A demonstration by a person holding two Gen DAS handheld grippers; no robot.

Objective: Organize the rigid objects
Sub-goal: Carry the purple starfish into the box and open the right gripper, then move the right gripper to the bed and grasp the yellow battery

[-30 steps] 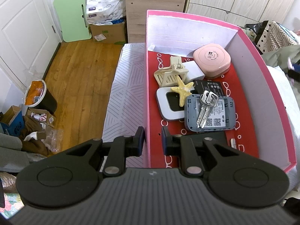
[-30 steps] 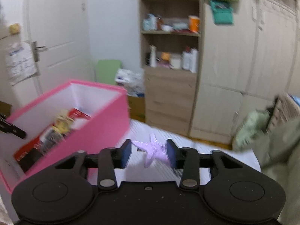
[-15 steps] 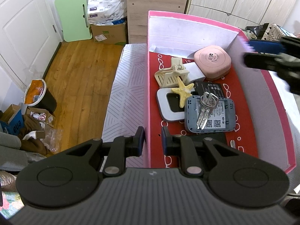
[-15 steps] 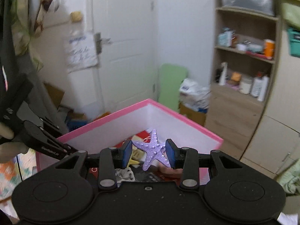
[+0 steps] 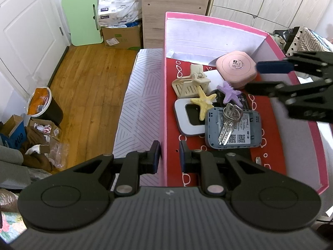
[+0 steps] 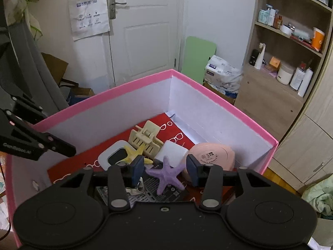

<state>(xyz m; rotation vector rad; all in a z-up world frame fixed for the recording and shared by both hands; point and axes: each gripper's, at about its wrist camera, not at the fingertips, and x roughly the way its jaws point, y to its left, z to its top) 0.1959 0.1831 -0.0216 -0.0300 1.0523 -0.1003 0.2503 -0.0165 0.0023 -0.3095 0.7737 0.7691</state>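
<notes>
A pink box (image 5: 210, 19) with a red floor holds a purple starfish (image 5: 230, 93), a yellow starfish (image 5: 204, 102), a cream hair claw (image 5: 190, 82), a pink round case (image 5: 236, 67), keys (image 5: 228, 123) on a grey device and a white device (image 5: 188, 118). My left gripper (image 5: 169, 158) is shut on the box's near left wall. My right gripper (image 6: 165, 169) is open over the box, the purple starfish (image 6: 166, 174) lying loose below it; it also shows in the left wrist view (image 5: 260, 76).
The box stands on a striped pale surface (image 5: 138, 106). A wooden floor (image 5: 83, 83), a bin (image 5: 44, 106) and clutter lie left. A wooden shelf unit (image 6: 291, 52), a door (image 6: 143, 31) and a green board (image 6: 197, 56) stand behind.
My right gripper has moved over the box, opened and let go of the purple starfish, which now lies among the items. My left gripper has not moved.
</notes>
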